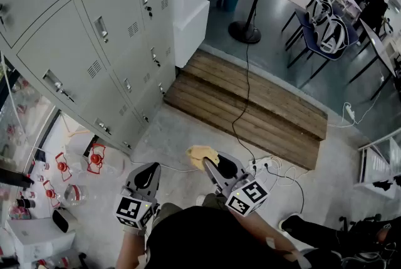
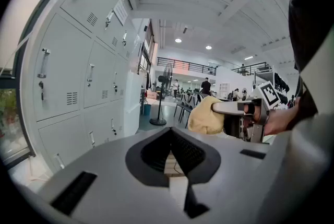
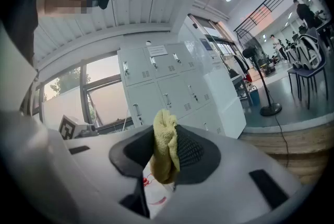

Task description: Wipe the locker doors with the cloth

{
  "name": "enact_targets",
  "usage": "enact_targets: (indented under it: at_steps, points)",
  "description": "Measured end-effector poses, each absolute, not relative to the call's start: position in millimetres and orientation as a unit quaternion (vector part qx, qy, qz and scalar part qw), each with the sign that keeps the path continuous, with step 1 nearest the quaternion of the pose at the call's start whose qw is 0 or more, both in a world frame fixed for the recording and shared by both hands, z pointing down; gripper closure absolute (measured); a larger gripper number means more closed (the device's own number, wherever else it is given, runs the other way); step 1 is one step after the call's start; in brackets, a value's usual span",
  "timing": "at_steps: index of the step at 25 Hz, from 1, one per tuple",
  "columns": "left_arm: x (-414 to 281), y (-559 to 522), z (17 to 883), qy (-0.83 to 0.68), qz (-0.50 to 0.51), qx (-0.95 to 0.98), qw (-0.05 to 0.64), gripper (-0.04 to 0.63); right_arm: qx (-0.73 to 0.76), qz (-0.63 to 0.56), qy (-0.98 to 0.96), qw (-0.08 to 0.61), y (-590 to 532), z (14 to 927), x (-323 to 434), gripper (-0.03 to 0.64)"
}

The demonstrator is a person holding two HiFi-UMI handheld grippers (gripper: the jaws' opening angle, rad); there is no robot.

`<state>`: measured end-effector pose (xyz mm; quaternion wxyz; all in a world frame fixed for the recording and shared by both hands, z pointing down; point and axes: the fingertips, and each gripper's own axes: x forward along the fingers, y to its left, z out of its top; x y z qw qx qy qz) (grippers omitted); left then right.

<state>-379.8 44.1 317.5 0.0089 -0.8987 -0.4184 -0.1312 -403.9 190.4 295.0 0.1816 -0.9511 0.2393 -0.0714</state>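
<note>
**A:** Honestly, what could spoil this from here?

**B:** The cloth (image 1: 200, 153) is only pinched at a bunched fold between the right gripper's (image 1: 210, 164) fingers. Dragged across the locker doors (image 1: 113, 54), it could snag on the handles (image 1: 100, 28) and pull loose, I'd guess.

**A:** And the arms?

**B:** Both are low in front of the body, aimed forward and down at the floor (image 1: 188, 130), with the right slightly ahead. The left gripper's (image 1: 145, 175) fingers are pressed together on nothing. The cloth is well apart from the doors, which stand off to the left.
</note>
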Motion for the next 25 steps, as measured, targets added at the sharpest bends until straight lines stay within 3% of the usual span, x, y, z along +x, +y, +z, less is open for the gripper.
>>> enact_targets:
  at_steps: [8, 14, 25]
  points:
    - [-364, 127, 330, -0.406, -0.157, -0.899, 0.048, 0.588, -0.943, -0.09, 0.245, 0.205, 267, 313, -400, 0.505]
    - [-330, 141, 362, -0.404, -0.192, -0.894, 0.025, 0.588, -0.945, -0.104, 0.228, 0.212, 291, 340, -371, 0.503]
    - [-150, 133, 381, -0.412, -0.18, -0.893, -0.019, 0.588, -0.953, -0.149, 0.204, 0.17, 289, 354, -201, 0.503]
